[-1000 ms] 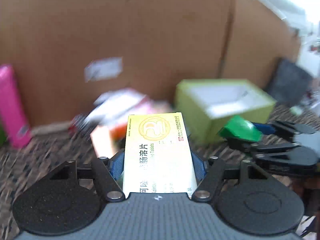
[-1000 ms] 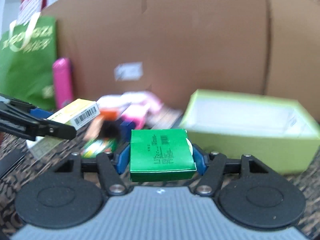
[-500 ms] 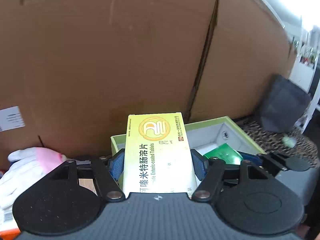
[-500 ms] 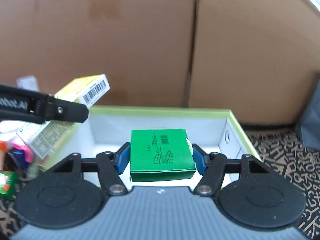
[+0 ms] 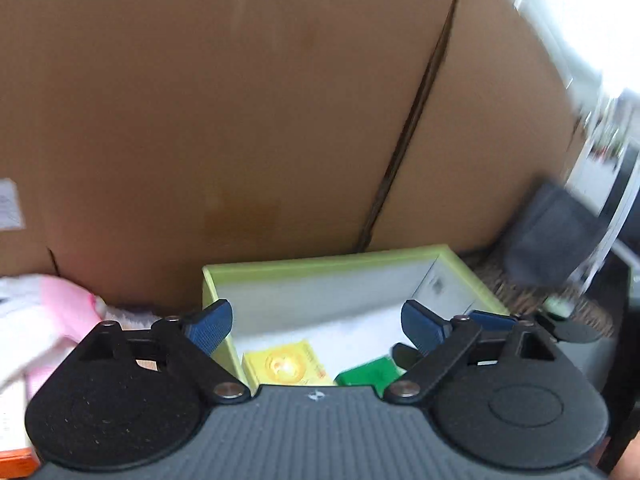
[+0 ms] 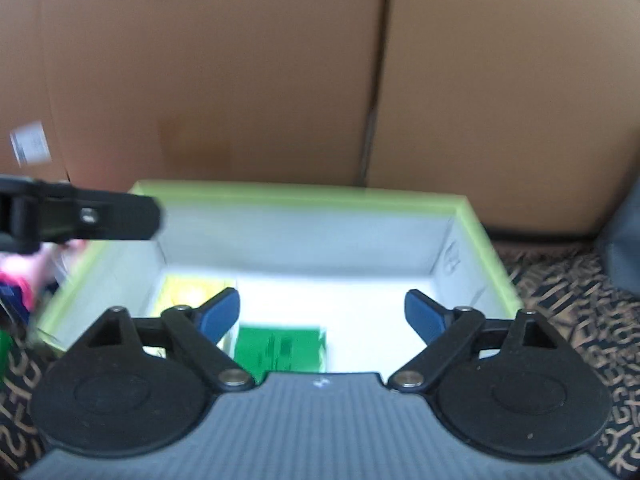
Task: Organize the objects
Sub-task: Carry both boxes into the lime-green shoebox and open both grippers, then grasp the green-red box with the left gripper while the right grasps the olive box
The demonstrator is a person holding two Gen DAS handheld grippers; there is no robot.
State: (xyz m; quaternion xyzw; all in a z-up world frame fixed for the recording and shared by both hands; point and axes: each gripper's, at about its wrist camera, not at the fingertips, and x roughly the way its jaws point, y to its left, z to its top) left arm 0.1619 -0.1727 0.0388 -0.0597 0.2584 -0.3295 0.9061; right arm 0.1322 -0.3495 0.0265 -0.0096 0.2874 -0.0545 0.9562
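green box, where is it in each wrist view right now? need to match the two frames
Left wrist: green box at bottom centre-right, on the tray floor just above the gripper body, right of the yellow box.
Right wrist: green box at bottom centre, between the open fingers, yellow box up and to its left.
Shared landmark: the lime-green tray that holds both boxes.
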